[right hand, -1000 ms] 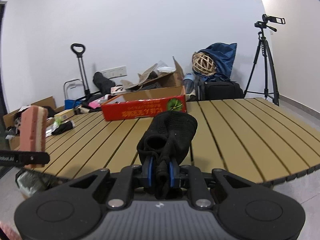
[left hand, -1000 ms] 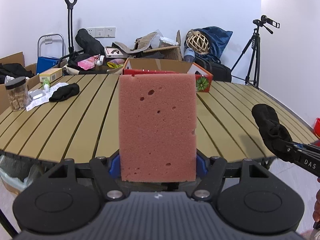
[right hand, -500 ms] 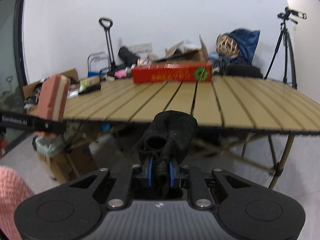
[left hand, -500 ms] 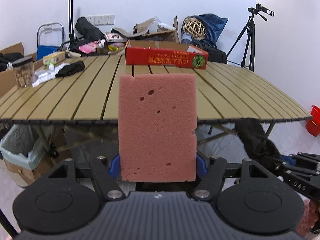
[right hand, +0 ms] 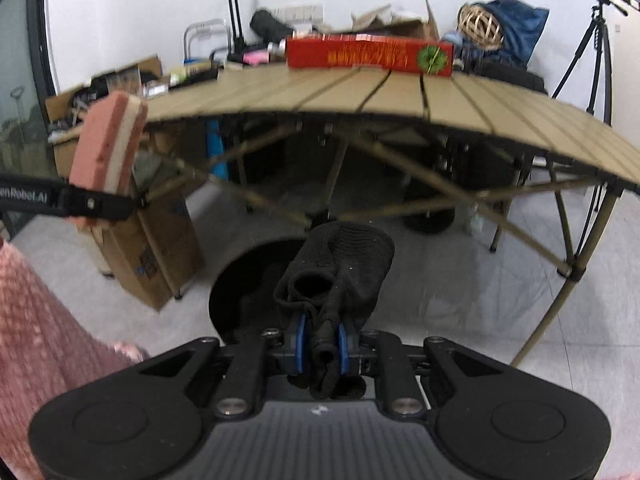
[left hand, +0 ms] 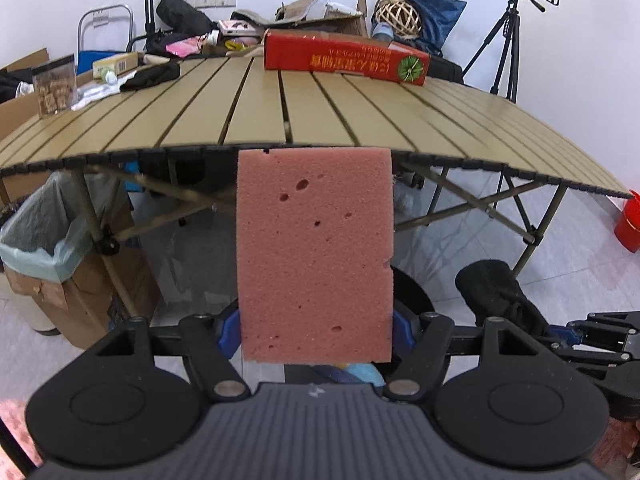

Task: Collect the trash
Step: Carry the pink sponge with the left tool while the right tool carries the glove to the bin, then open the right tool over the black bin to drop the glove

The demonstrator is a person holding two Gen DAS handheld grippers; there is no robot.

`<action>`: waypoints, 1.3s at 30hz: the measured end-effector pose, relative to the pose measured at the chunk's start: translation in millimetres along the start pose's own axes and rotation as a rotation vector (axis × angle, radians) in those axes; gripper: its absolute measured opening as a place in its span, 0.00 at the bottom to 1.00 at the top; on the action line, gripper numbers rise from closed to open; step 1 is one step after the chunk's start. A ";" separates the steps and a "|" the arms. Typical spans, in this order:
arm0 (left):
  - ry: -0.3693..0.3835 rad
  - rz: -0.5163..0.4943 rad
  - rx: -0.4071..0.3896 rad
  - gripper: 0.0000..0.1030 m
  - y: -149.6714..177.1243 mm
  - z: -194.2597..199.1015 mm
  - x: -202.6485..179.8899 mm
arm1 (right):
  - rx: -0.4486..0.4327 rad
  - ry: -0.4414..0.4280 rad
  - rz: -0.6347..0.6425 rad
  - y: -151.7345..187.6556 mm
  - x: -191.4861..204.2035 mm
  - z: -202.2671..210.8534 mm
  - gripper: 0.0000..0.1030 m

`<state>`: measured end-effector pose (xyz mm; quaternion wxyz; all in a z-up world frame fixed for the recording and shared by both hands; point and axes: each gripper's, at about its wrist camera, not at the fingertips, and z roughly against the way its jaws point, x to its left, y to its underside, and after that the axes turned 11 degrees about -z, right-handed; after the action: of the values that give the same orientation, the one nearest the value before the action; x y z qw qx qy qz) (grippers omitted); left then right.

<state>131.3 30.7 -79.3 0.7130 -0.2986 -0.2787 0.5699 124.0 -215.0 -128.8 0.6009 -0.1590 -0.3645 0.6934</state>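
Gripping one pink sponge (left hand: 314, 256) upright, the left gripper (left hand: 316, 332) is carrying it below the table (left hand: 256, 120) edge ahead, probably for disposal; one lined trash box (left hand: 44, 236) is sitting to its left. Pinching one black glove (right hand: 336, 276), the right gripper (right hand: 322, 344) is closing tightly on its cuff above one dark round bin (right hand: 248, 280).

The left gripper (left hand: 316, 332) pointed downward, its jaws clamped on a pink sponge (left hand: 314, 248). The right gripper (right hand: 320, 344), beside it, pinched a black glove (right hand: 340, 264).
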 end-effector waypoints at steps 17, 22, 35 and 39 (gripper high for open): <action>-0.015 0.034 0.105 0.68 29.1 -41.9 18.5 | 0.150 0.049 -0.005 -3.9 15.2 -57.1 0.15; -0.038 0.038 0.126 0.68 34.3 -49.9 23.3 | 0.174 0.051 -0.007 -10.8 22.6 -79.3 0.15; -0.057 0.117 0.144 0.68 37.1 -58.1 39.5 | 0.196 0.057 -0.005 -30.9 52.1 -130.4 0.15; -0.063 0.138 0.157 0.68 38.5 -60.2 44.5 | 0.195 0.062 -0.026 -39.9 55.5 -147.4 0.16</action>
<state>159.5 74.5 -145.5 0.6841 -0.2420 -0.2343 0.6469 237.0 -115.5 -189.7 0.6335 -0.1165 -0.2782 0.7125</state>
